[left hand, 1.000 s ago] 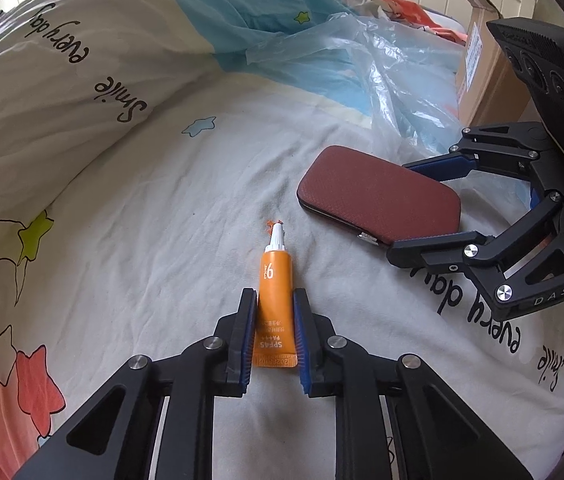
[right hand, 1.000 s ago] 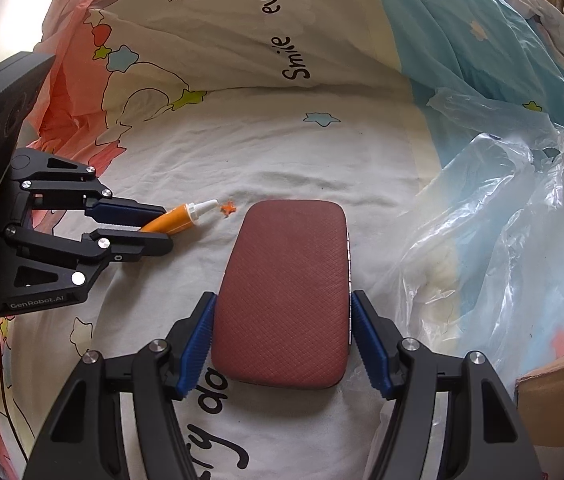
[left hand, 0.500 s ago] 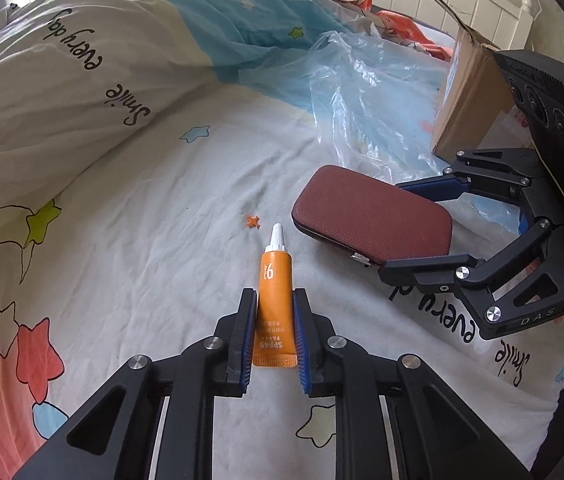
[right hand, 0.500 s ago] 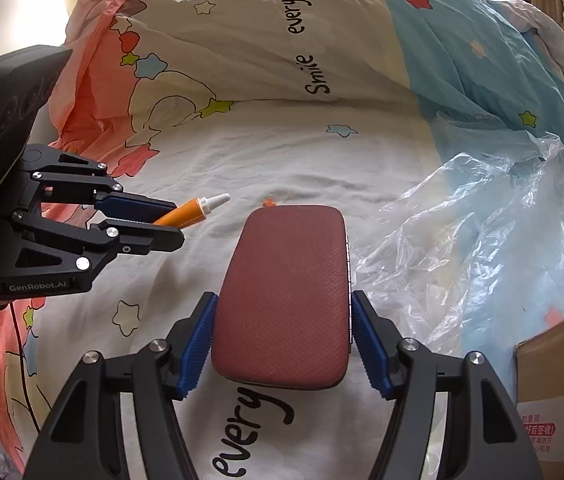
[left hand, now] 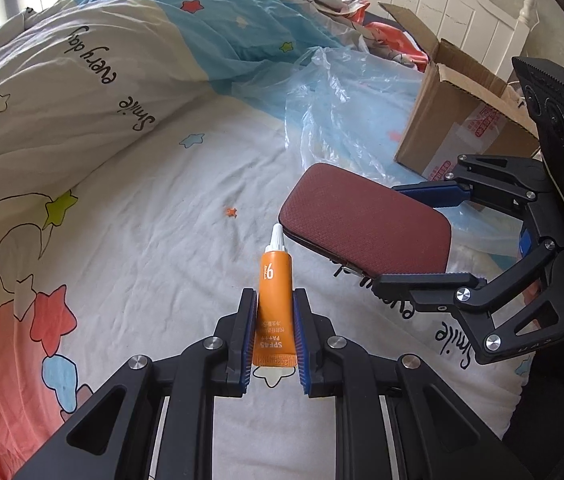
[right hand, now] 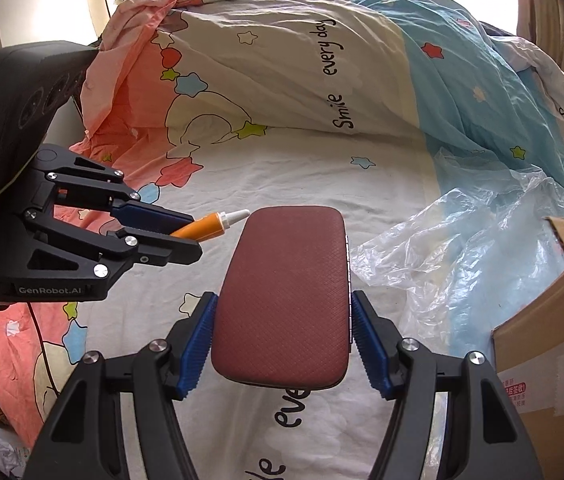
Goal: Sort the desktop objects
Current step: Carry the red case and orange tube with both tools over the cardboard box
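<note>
Both items are in hand and clear of the bedsheet, so the step in hand reads as the carry between pick-up and drop-off. The left gripper [left hand: 274,334] is clamped on a small orange plastic tube with a white nozzle cap [left hand: 275,296], its blue pads [left hand: 300,344] pressing the tube's crimped lower half. The tube's long axis runs straight out along the fingers, nozzle pointing away from the camera and down toward the star-printed cotton bedsheet [left hand: 153,240].

The right gripper [right hand: 282,344] holds a dark red textured rectangular case with rounded corners [right hand: 286,296] across its short width, jaws part-way apart and tight on its two long edges. The case's long axis also lies along the fingers, its broad face up and roughly level; a metal zip line shows along its right edge.

The next move probably calls for carrying both toward the open brown cardboard box [right hand: 554,340] at the right, beyond the crumpled clear plastic bag [right hand: 462,248], though whether the box is the intended bin cannot be told. The case would need to clear the box's raised flap.
</note>
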A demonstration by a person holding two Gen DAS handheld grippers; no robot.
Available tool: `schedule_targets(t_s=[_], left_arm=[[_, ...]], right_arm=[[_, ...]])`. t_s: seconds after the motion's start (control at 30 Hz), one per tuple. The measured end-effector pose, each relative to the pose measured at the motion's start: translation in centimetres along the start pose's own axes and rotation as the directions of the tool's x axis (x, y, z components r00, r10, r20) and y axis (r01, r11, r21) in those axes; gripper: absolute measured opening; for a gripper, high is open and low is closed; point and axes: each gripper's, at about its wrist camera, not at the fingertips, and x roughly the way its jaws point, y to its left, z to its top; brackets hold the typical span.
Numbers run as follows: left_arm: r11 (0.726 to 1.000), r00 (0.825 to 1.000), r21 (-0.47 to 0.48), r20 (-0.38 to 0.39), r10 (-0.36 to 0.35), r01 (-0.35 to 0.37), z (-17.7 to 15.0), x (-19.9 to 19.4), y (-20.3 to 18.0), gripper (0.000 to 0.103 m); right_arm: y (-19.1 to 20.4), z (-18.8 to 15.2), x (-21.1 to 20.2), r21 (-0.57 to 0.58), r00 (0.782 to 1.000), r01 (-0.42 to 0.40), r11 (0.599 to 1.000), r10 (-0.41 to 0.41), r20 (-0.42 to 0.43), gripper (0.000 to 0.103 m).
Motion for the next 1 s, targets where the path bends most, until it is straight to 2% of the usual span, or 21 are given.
schedule_targets(t_s=[0.2, 0.53, 1.0], left_arm=[[1.000, 1.000, 0.016, 0.025, 0.007, -0.008, 0.7, -3.2, -1.2, 0.018], [0.996, 0.996, 0.093, 0.094, 0.002, -0.011, 3.3, -7.9, -4.1, 0.018], [0.983, 0.991, 0.182, 0.135, -0.025, 0.000, 7.2, -10.3, -8.8, 0.018]], right_arm=[[0.4, 0.8, -3.3, -0.011, 0.999, 0.030, 0.999, -0.030, 0.028, 0.061], [0.7, 2.1, -8.6, -0.006, 0.992, 0.081, 0.997, -0.080, 0.093, 0.061], [-1.9, 2.4, -14.1, 0.025, 0.976, 0.155, 0.988, -0.157, 0.149, 0.061]])
